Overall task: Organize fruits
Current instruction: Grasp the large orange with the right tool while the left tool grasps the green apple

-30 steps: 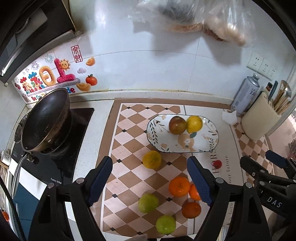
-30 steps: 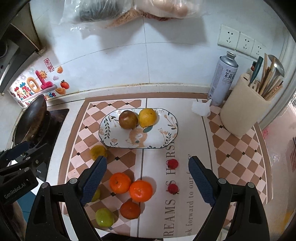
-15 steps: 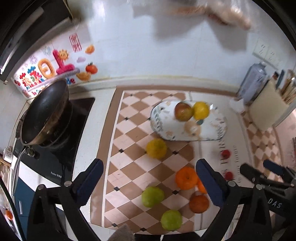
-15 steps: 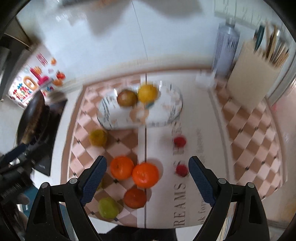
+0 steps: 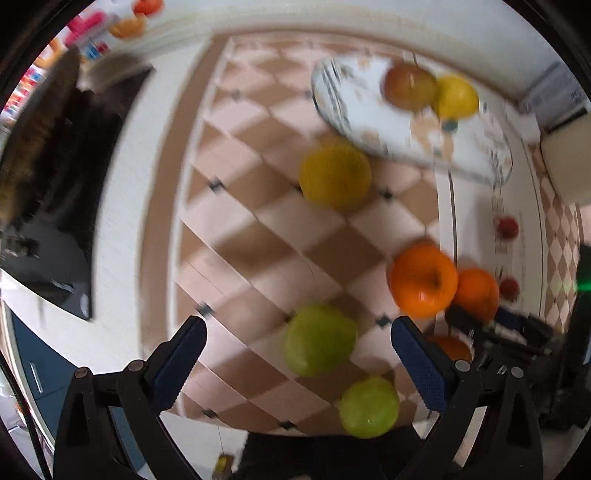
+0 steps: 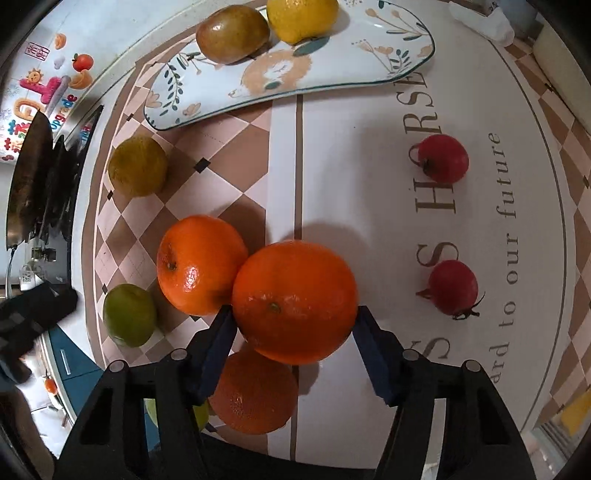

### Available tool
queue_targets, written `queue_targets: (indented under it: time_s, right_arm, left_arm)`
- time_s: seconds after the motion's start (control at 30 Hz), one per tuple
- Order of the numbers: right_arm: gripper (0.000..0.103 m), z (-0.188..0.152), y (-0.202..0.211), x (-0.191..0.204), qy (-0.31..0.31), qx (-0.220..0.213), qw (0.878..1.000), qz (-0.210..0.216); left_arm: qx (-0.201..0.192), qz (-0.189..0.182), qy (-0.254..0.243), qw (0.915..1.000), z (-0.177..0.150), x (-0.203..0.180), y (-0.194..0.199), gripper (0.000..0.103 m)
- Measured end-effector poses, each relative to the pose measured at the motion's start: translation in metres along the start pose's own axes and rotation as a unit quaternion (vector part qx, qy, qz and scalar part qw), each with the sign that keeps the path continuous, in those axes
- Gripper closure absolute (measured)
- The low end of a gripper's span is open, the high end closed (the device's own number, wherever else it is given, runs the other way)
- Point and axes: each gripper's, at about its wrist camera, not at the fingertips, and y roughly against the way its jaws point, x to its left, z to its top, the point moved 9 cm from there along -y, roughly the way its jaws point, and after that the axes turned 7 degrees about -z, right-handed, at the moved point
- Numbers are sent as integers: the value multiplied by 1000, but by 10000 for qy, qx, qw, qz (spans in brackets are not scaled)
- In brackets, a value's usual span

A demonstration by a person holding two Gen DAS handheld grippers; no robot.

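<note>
Risk first: my right tool (image 6: 293, 321) has its pads at the near lower flanks of the big orange (image 6: 295, 301), low on the curve, so on a squeeze it could squirt forward. It also touches the second orange (image 6: 201, 264) on its left, with a third orange (image 6: 255, 395) tucked under the left finger; that finger is wedged into the gap and may shove either one and set it rolling on the table mat (image 6: 369, 206). Right tool looks closed up against the orange's sides; can't tell if it's a firm clamp or just contact.

Left tool (image 5: 295, 356) is wide apart, holding nothing, view motion-blurred. A green fruit (image 5: 319, 339) lies between its fingers, nearer the right one, not touched; another green fruit (image 5: 369, 406) just beside. Blur makes aim uncertain.

Plate (image 6: 369, 70) is beyond the oranges, already carrying a brownish fruit (image 6: 232, 33) and a yellow one (image 6: 301, 18).
</note>
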Motion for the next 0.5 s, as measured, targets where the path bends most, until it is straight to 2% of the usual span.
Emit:
queue_targets:
  time_s: [0.1, 0.23, 0.33, 0.4, 0.43, 0.47, 0.5]
  right_arm:
    - [37, -5, 1, -6, 29, 9, 10000, -42]
    - [37, -15, 5, -26, -43, 80, 9999, -74]
    - [37, -20, 6, -36, -109, 164, 9998, -68]
    - [37, -21, 5, -37, -99, 230, 9997, -58]
    - [36, -20, 4, -36, -101, 243, 9996, -72]
    - [36, -19, 4, -36, -88, 252, 9996, -94]
    - [36, -18, 4, -35, -67, 260, 9996, -125]
  left_arm:
    - [271, -134, -36, 9995, -12, -6, -17, 1]
    - [340, -213, -192, 9990, -19, -12, -28, 1]
    - [338, -208, -484, 9980, -22, -19, -34, 8]
    - [387, -103, -755, 9963, -23, -22, -38, 25]
    - [433, -62, -898, 9950, -24, -25, -41, 31]
    - [468, -17, -1015, 9937, -25, -26, -43, 43]
    - [487, 90, -1129, 9924, -26, -27, -45, 47]
